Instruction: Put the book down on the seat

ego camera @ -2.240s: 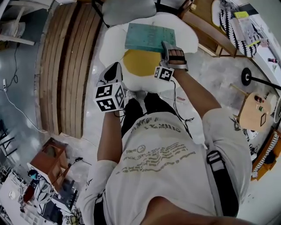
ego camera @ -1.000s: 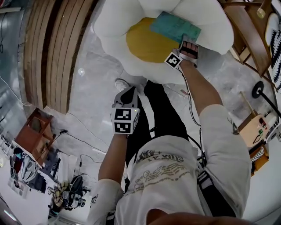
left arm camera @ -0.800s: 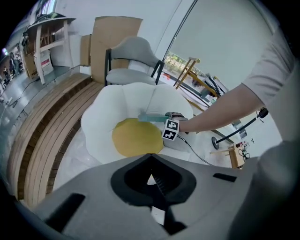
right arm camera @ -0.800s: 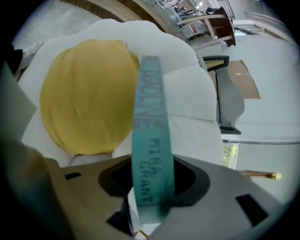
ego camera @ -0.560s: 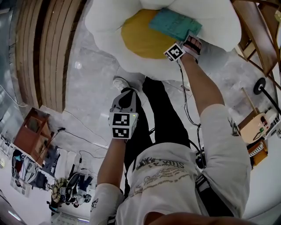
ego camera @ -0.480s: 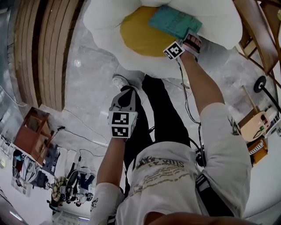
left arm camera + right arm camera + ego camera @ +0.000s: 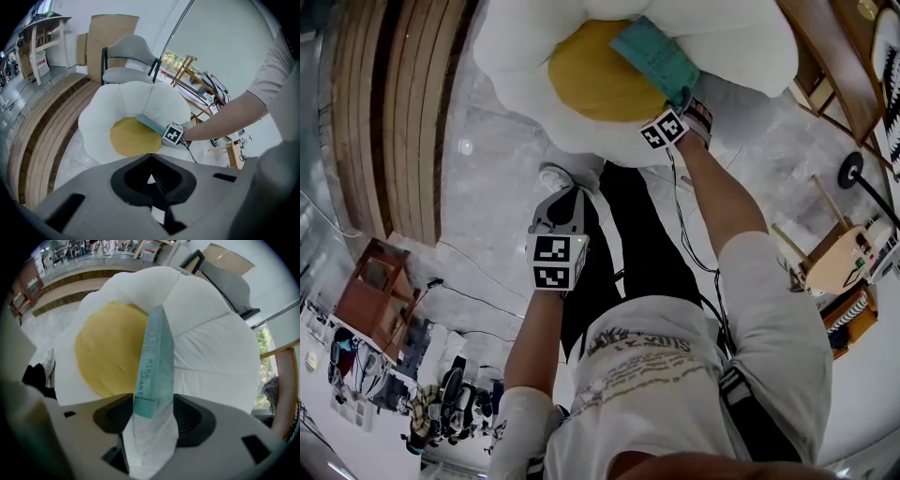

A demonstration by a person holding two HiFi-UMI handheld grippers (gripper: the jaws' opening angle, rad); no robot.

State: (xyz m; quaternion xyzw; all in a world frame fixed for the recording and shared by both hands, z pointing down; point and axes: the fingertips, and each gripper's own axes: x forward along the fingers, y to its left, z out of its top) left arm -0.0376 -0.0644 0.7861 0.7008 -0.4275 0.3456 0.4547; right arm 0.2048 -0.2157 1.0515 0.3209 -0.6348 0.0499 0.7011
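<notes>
The seat (image 7: 516, 47) is a white flower-shaped cushion with a yellow centre (image 7: 595, 80). A teal book (image 7: 654, 54) stands on its long edge, spine up, across the yellow centre and a white petal. My right gripper (image 7: 684, 101) is at the book's near end. In the right gripper view the book (image 7: 154, 362) runs away from the right gripper (image 7: 152, 416), whose jaws have just been opening and stand wide around the book's end. My left gripper (image 7: 565, 202) hangs low over the floor by my leg, its jaws together and empty. The left gripper view shows the book (image 7: 151, 124) beyond the left gripper (image 7: 151, 176).
A slatted wooden platform (image 7: 394, 112) runs along the left of the seat. A grey chair (image 7: 126, 61) stands behind it. Wooden furniture (image 7: 825, 56) and a round side table (image 7: 839, 262) are at the right. A small brown box (image 7: 370, 295) and cables lie on the floor.
The right gripper has come down and rolled, so the book has turned from lying flat to standing on its edge on the seat. The left gripper has hardly moved.
</notes>
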